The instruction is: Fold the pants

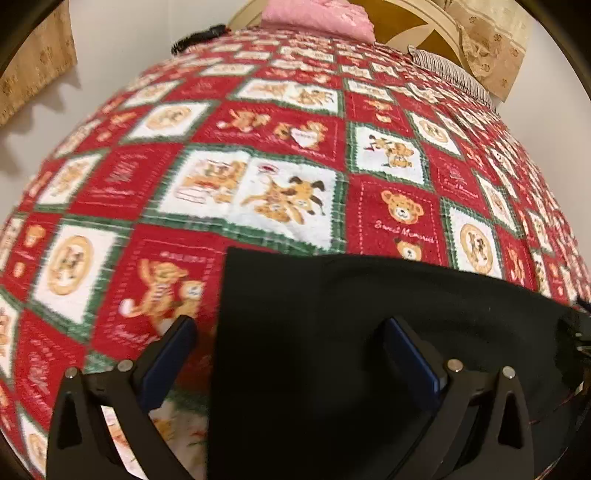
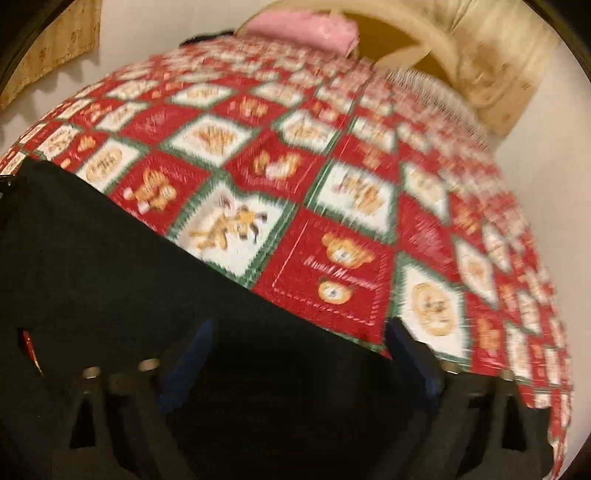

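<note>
A: The left gripper (image 1: 291, 336) has its two blue-padded fingers spread wide, nothing pinched between them. How do the black pants (image 1: 369, 314) sit against it?

B: The pants lie flat on the red teddy-bear blanket (image 1: 258, 166). Their straight left edge runs down between the two fingers, so the left finger (image 1: 173, 347) is over bare blanket just beside that edge, while the right finger (image 1: 410, 354) is over the black cloth. Whether either one touches the cloth cannot be told.

A: And the right gripper (image 2: 299, 347)?

B: Also spread apart, gripping nothing. That view is blurred. The pants (image 2: 147, 277) fill the space between its fingers and stretch away to its left; their far edge slants across the blanket (image 2: 332, 166), and the right fingertip (image 2: 402, 339) sits about at that edge, with blanket beyond it.

A: What lies past the pants?

B: At the far end of the blanket from the pants, a pink pillow (image 1: 317, 16) rests against a cream headboard (image 1: 424, 22).
</note>
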### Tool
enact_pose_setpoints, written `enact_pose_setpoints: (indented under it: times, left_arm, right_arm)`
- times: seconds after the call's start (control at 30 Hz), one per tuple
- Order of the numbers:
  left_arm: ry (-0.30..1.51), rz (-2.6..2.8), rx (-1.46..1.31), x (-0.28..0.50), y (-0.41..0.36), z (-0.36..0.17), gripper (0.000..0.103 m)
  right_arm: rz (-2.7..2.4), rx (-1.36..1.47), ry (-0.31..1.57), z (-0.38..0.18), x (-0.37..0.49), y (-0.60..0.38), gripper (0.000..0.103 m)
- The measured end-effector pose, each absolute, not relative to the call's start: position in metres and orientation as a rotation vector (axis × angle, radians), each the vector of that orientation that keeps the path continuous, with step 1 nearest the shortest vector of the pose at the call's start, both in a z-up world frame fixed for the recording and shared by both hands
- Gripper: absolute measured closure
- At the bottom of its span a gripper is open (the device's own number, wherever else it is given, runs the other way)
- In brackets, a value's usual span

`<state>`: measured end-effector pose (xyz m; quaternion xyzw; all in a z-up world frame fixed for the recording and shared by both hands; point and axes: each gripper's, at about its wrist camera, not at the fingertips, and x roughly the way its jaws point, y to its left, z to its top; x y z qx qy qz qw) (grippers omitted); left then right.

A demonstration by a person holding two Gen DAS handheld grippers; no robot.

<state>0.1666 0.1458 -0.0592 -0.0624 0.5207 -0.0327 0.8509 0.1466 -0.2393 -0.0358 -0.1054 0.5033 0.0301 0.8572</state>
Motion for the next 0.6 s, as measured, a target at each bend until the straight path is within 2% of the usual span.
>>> enact_pose_setpoints:
  times: [0.07,0.13,0.17,0.2,0.23,0.27,0.33,0.4,0.43,0.6]
  left_arm:
    - [1.088,-0.072,-0.139,0.173,0.145,-0.060,0.000]
    - [1.083,-0.077,-0.139,0.179,0.144,-0.059,0.000]
    - [1.078,-0.077,-0.147,0.182,0.145,-0.058,0.000]
    - [1.067,-0.080,-0.164,0.184,0.147,-0.057,0.003]
    - [1.048,-0.083,-0.189,0.187,0.149,-0.056,0.008]
    - [1.030,-0.085,-0.212,0.188,0.151,-0.055,0.021]
    - [1.026,-0.064,-0.208,0.193,0.151,-0.054,0.037]
    - [1.021,-0.075,-0.226,0.195,0.155,-0.051,0.074]
    - [1.013,-0.109,-0.268,0.193,0.159,-0.047,0.084]
    - [0.909,-0.140,-0.266,0.169,0.160,-0.014,0.087]
  right_arm:
    - [0.111,-0.177,1.062,-0.038,0.151,-0.245,0.024]
    - [0.145,-0.151,1.074,-0.037,0.153,-0.247,0.035]
    - [0.177,-0.149,1.066,-0.035,0.151,-0.244,0.051]
    - [0.206,-0.150,1.059,-0.034,0.150,-0.240,0.079]
    - [0.219,-0.156,1.059,-0.033,0.148,-0.237,0.091]
    - [0.208,-0.193,1.059,-0.032,0.144,-0.229,0.096]
    - [0.186,-0.250,1.047,-0.031,0.141,-0.219,0.098]
    - [0.177,-0.252,1.024,-0.025,0.135,-0.217,0.098]
    - [0.174,-0.238,1.002,-0.018,0.132,-0.218,0.098]
    - [0.190,-0.173,0.885,0.022,0.104,-0.218,0.099]
